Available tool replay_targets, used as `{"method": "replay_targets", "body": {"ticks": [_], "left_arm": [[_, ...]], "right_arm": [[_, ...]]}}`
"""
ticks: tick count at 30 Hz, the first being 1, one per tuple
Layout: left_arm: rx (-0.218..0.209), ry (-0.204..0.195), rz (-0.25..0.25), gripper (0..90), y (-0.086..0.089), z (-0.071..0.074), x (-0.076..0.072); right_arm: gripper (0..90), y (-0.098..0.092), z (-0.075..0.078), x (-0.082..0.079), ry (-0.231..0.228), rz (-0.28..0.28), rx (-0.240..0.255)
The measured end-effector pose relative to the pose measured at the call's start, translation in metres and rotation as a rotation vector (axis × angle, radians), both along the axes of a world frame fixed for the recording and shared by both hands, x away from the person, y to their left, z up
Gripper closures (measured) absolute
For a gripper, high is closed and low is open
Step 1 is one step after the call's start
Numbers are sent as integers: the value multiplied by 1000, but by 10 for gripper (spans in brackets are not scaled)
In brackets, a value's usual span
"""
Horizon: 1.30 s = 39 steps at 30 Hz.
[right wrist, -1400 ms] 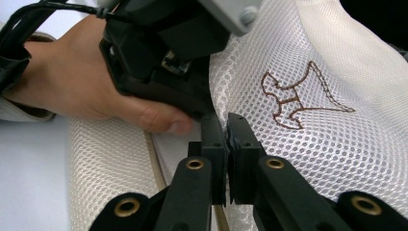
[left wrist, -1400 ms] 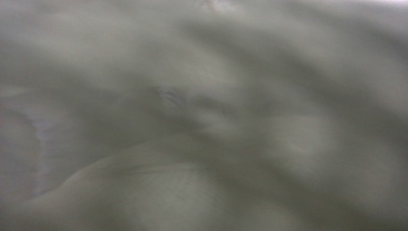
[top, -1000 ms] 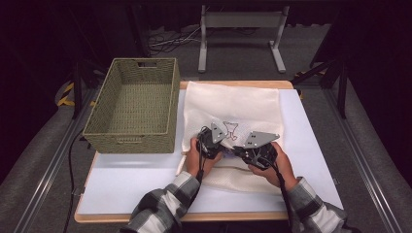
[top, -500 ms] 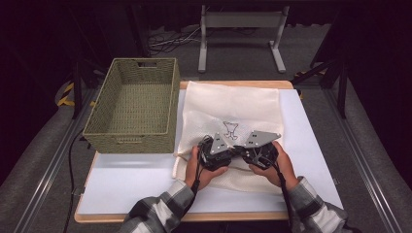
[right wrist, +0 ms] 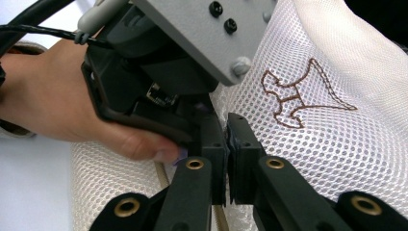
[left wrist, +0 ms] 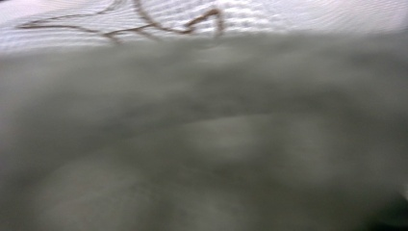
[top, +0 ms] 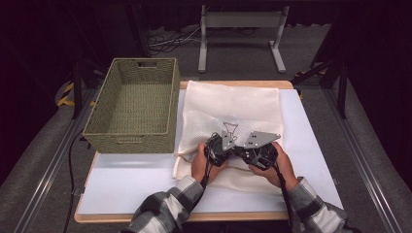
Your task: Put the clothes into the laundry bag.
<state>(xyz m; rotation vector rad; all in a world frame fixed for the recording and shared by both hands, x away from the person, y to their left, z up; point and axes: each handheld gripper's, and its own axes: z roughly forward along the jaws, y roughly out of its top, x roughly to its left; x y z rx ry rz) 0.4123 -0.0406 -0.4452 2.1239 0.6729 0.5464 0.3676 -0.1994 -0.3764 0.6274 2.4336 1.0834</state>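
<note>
A white mesh bag [top: 233, 104] with a brown stitched figure [top: 229, 130] lies flat on the table. Both grippers meet tip to tip on its near half, just below the figure. My left gripper [top: 229, 149] has just been closing. Its own view is a grey blur with mesh [left wrist: 288, 14] close against the lens, so I cannot tell whether cloth is pinched. My right gripper [right wrist: 226, 130] has its jaws pressed together over the mesh [right wrist: 312, 144], beside the stitched figure [right wrist: 298, 98]. A hand [right wrist: 57, 106] holds the left gripper right in front of it.
A woven green basket [top: 133, 104] stands on the table's left side, touching the bag's edge. The bag's drawstring [top: 182, 156] trails off its near left corner. White tabletop [top: 136, 179] lies bare at the near left. A metal stand [top: 240, 29] sits beyond the table.
My left gripper has shifted slightly toward the person and closer to the right gripper, baring more of the stitched figure. The right gripper has stayed put.
</note>
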Motion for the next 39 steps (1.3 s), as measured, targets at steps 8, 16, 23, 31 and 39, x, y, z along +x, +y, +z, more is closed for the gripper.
{"method": "replay_targets", "body": {"ticks": [8, 16, 23, 31, 39], "left_arm": [[-5, -30, 121, 899, 15, 1, 10], [-67, -15, 169, 895, 22, 3, 9], [-119, 3, 38, 783, 27, 7, -2], [-110, -4, -47, 738, 45, 15, -19], [-55, -12, -96, 849, 68, 22, -37]], "right_arm": [[874, 0, 0, 0, 5, 0, -3], [874, 2, -4, 1, 11, 3, -18], [875, -1, -2, 2, 5, -6, -13], [875, -4, 4, 0, -16, -10, 12], [872, -7, 9, -2, -24, 3, 27]]}}
